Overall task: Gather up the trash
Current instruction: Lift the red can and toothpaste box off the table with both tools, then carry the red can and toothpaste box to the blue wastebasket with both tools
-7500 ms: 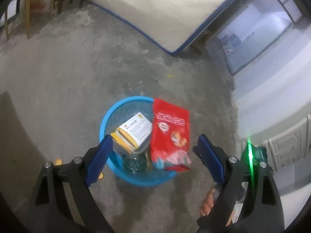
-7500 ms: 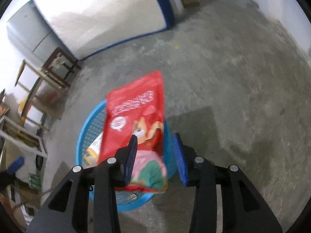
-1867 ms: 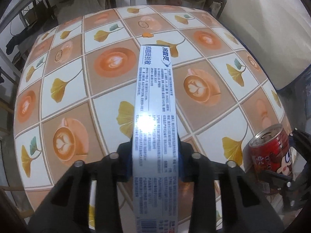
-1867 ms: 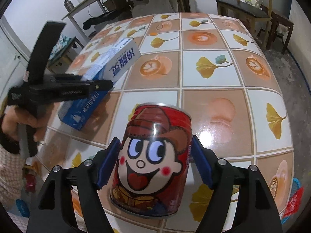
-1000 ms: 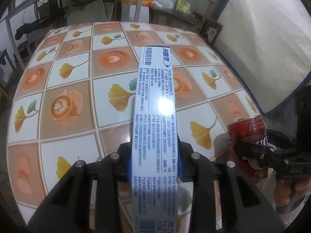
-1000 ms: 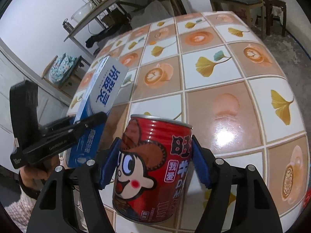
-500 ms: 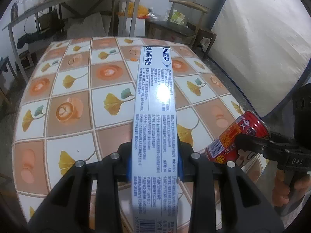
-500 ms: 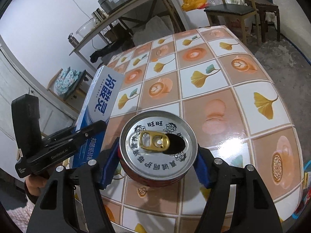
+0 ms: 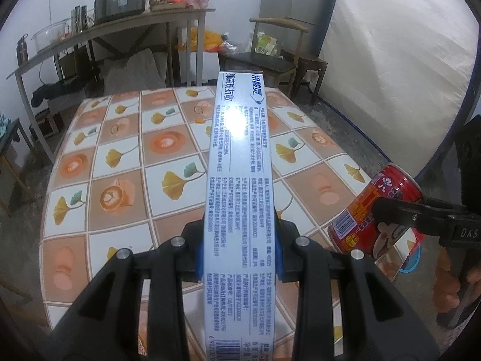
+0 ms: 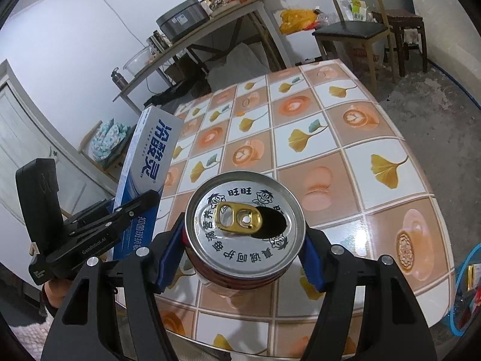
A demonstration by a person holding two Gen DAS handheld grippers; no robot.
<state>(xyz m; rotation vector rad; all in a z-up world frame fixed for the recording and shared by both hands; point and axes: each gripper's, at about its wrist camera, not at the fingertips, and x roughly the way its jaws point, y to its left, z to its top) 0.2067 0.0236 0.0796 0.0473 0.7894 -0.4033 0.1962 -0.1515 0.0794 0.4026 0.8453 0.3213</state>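
My left gripper [image 9: 239, 249] is shut on a long blue and white toothpaste box [image 9: 239, 186], which sticks out forward above the tiled table [image 9: 120, 180]. The same box [image 10: 147, 177] shows at the left of the right wrist view, clamped in the left gripper [image 10: 126, 210]. My right gripper [image 10: 240, 255] is shut on a red drink can [image 10: 245, 225], tipped so that its opened silver lid faces the camera. In the left wrist view the can [image 9: 375, 210] hangs tilted at the right, off the table's edge, with the right gripper [image 9: 399, 213] shut around it.
The table [image 10: 330, 156] has a tile pattern of ginkgo leaves and cups. A blue basket [image 10: 464, 288] with trash shows at the lower right on the floor. A wooden chair [image 10: 354, 30], a cluttered metal shelf [image 9: 114, 24] and a leaning mattress [image 9: 399, 48] stand around.
Both grippers have risen and drawn back from the table with their loads. The can has tipped from upright to lid-toward-camera. More of the room behind the table has come into view.
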